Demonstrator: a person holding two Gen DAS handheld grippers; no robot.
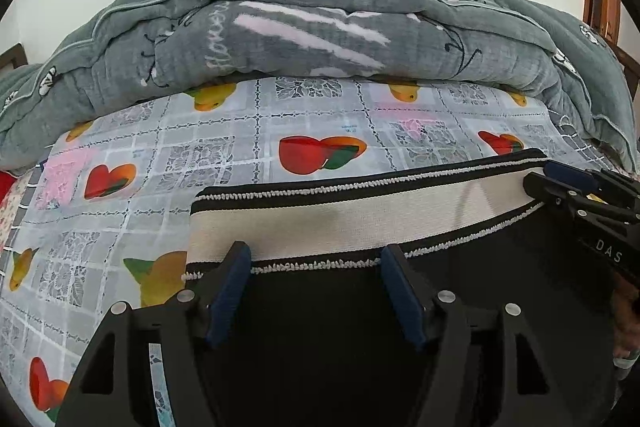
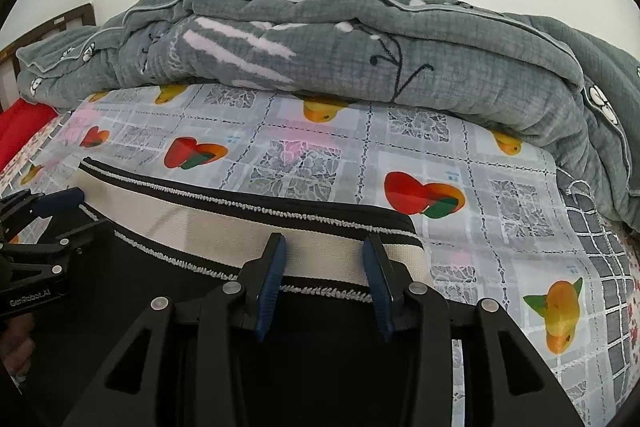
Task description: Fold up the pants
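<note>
Black pants [image 1: 320,307] with a wide cream waistband [image 1: 340,223] edged in black lie flat on the bed, waistband away from me. My left gripper [image 1: 316,259] is open, its fingers resting over the waistband's left part. My right gripper [image 2: 324,247] is open over the waistband's right end [image 2: 328,259]. The right gripper also shows at the right edge of the left wrist view [image 1: 576,183], and the left gripper at the left edge of the right wrist view [image 2: 52,215]. Neither holds any fabric.
A fruit-patterned sheet [image 1: 224,155] covers the bed. A bulky folded grey quilt [image 1: 312,31] lies along the far side and wraps down the right [image 2: 600,147]. A red cloth [image 2: 20,131] lies at the far left. A wooden frame [image 1: 600,3] stands at the far right.
</note>
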